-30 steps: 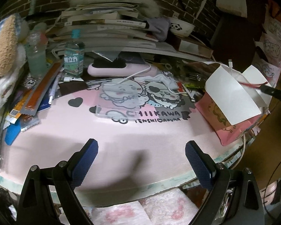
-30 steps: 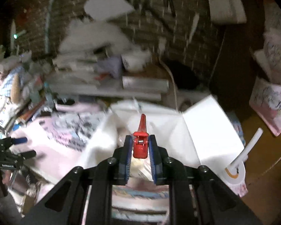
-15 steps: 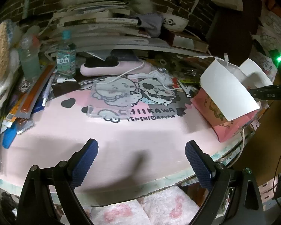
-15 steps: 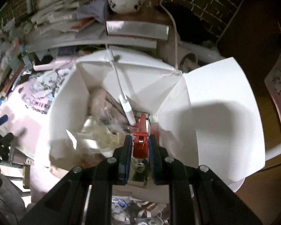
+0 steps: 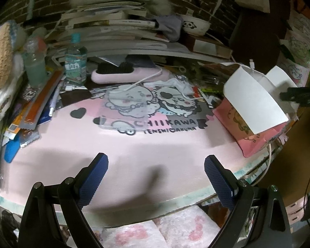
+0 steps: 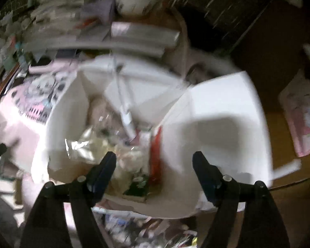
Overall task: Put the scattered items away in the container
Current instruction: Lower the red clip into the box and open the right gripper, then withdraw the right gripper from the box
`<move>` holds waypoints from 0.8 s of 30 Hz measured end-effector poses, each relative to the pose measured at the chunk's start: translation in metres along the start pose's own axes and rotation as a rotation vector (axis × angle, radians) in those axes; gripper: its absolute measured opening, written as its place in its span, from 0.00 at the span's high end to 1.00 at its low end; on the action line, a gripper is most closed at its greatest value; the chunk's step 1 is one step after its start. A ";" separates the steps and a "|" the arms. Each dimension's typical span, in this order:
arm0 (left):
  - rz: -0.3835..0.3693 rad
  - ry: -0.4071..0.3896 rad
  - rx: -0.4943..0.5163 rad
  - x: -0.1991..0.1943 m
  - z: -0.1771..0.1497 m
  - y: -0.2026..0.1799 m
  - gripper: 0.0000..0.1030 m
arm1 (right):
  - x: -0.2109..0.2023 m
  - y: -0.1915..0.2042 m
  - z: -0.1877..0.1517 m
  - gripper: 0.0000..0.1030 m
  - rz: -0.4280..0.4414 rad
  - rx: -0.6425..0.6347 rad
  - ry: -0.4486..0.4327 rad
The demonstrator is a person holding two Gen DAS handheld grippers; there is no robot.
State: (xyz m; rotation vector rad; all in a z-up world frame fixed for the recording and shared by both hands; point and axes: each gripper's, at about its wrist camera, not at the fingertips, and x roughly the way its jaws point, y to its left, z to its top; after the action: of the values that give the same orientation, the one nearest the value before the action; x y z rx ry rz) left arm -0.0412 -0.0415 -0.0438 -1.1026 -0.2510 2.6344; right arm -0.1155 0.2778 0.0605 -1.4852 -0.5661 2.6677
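The right claw (image 6: 154,165) hung over the open pink cardboard box (image 6: 212,107), its dark, dimpled pads spreading apart with nothing pressed between them. Below and between those pads a slim red tool (image 6: 156,157), long and narrow, lay inside the box against the white inner wall on the right. Around it the box held crinkled clear plastic wrapping (image 6: 82,144), pale soft items too blurred to name, and a white cable plug (image 6: 127,119) dangling in from the far rim. The box's white flaps stood folded outward; the whole right view was smeared by motion.

The left claw (image 5: 156,176) was released and empty, its blue textured pads wide apart above the near edge of the counter (image 5: 134,157), which was covered by a smooth pink mat printed with cartoon characters. On that mat lay a clear, flat phone case (image 5: 124,109). Farther back lay a pink hairbrush (image 5: 130,73) with black bristles and stood a green-labelled plastic bottle (image 5: 75,62). The box (image 5: 252,111) sat at the counter's right edge.
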 end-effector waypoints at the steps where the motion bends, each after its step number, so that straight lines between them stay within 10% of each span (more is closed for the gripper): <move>1: 0.003 -0.006 -0.006 0.000 0.000 0.003 0.10 | -0.012 0.001 -0.001 0.27 0.002 0.008 -0.049; 10: 0.005 -0.078 -0.045 0.001 0.004 0.034 0.10 | -0.085 0.079 -0.039 0.13 0.461 -0.072 -0.463; 24: 0.085 -0.044 0.058 0.059 0.034 0.024 0.10 | -0.030 0.171 -0.086 0.13 0.848 -0.131 -0.442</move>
State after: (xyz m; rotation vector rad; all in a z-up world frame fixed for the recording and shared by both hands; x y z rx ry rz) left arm -0.1099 -0.0475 -0.0657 -1.0597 -0.1392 2.7244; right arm -0.0041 0.1377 -0.0125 -1.3732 -0.1059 3.7247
